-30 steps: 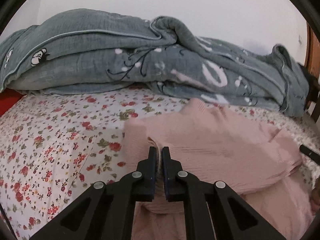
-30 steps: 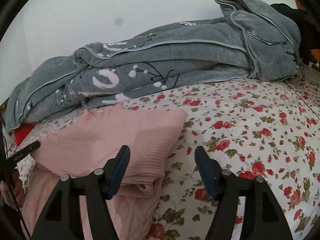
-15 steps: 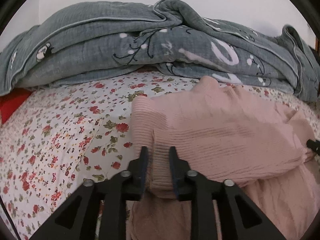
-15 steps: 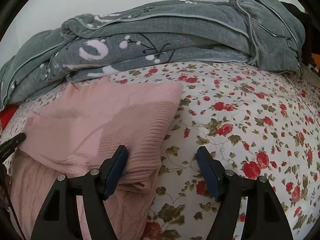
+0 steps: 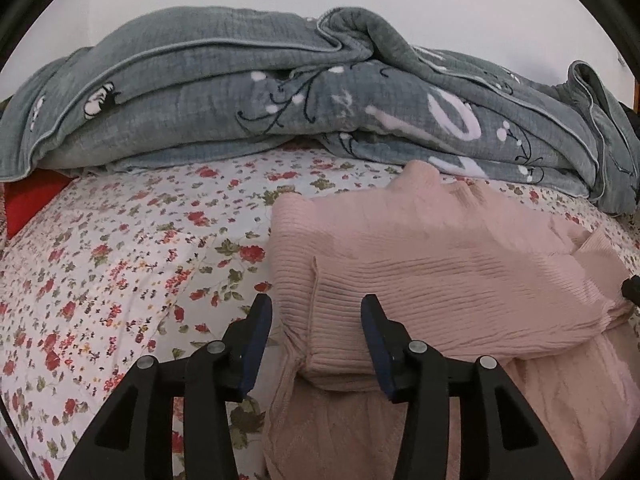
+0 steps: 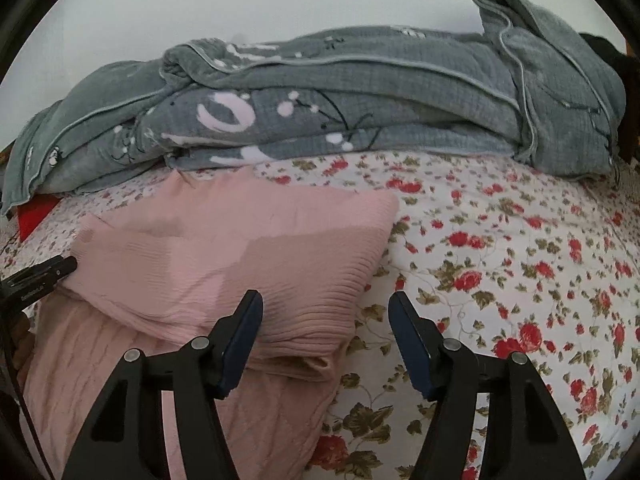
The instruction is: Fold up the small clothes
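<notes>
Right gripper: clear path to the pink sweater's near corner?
Probably yes. The right gripper is open, and the pink sweater has its folded corner just ahead between its fingers, nothing covering it.

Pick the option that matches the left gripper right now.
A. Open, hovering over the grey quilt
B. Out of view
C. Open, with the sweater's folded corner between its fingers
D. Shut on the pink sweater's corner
C: the left gripper has its jaws spread apart, and the folded corner of the pink sweater lies between them, unclamped, on the floral sheet.

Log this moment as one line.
left gripper: open | right gripper: open | pink sweater: folded, on floral bedsheet | gray blanket: behind
</notes>
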Available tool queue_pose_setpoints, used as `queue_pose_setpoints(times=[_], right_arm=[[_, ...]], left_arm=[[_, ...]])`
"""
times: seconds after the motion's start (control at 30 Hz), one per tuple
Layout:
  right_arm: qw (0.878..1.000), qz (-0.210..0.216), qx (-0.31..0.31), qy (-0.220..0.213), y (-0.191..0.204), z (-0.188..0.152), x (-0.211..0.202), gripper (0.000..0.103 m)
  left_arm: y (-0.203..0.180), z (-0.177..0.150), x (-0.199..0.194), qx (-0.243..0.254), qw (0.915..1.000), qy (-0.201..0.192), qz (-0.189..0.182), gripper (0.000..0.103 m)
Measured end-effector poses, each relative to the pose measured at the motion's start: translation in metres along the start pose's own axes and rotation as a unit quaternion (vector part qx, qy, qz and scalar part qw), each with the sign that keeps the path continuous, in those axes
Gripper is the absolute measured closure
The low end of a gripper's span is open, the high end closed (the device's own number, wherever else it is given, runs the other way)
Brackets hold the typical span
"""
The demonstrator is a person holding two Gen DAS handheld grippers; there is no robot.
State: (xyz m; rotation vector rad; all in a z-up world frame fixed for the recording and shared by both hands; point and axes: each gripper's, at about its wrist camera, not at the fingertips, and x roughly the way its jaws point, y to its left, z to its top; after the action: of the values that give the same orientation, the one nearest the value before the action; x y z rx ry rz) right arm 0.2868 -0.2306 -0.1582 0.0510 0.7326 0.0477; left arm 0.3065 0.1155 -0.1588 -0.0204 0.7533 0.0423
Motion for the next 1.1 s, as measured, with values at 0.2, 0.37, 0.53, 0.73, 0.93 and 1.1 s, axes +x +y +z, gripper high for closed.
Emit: queue_pose_setpoints(times=[0.2, 0.37, 0.53, 0.73, 0.93, 1.1], right_arm=[[1.0, 0.007, 0.0, -0.021, 0.001, 0.004, -0.017, 0.038], [0.999, 0.015, 0.023, -0.028, -0.006, 0.005, -0.032, 0.038], [0.996, 0.051, 0.064, -0.023, -0.012, 0.006, -0.051, 0.061], [0.997, 0.063, 0.046, -0.007, 0.004, -0.019, -0.087, 0.061], [0.998, 0.052, 0.027, 0.015, 0.009, -0.049, -0.124, 0.047], [0.999, 0.04, -0.001, 0.031, 0.017, -0.081, -0.156, 0.045]], left_arm=[[0.0, 0.0, -0.012, 0.002, 0.9998, -0.021, 0.002, 0.059], [0.0, -0.003, -0.028, 0.002, 0.9992, -0.04, 0.007, 0.059], [0.004, -0.007, -0.043, -0.006, 0.9988, -0.047, -0.008, 0.059], [0.005, -0.017, -0.07, -0.007, 0.9987, -0.05, -0.009, 0.059], [0.013, -0.057, -0.11, -0.037, 0.9977, -0.034, -0.045, 0.044], [0.028, -0.093, -0.148, -0.059, 0.9963, -0.017, -0.06, 0.04]])
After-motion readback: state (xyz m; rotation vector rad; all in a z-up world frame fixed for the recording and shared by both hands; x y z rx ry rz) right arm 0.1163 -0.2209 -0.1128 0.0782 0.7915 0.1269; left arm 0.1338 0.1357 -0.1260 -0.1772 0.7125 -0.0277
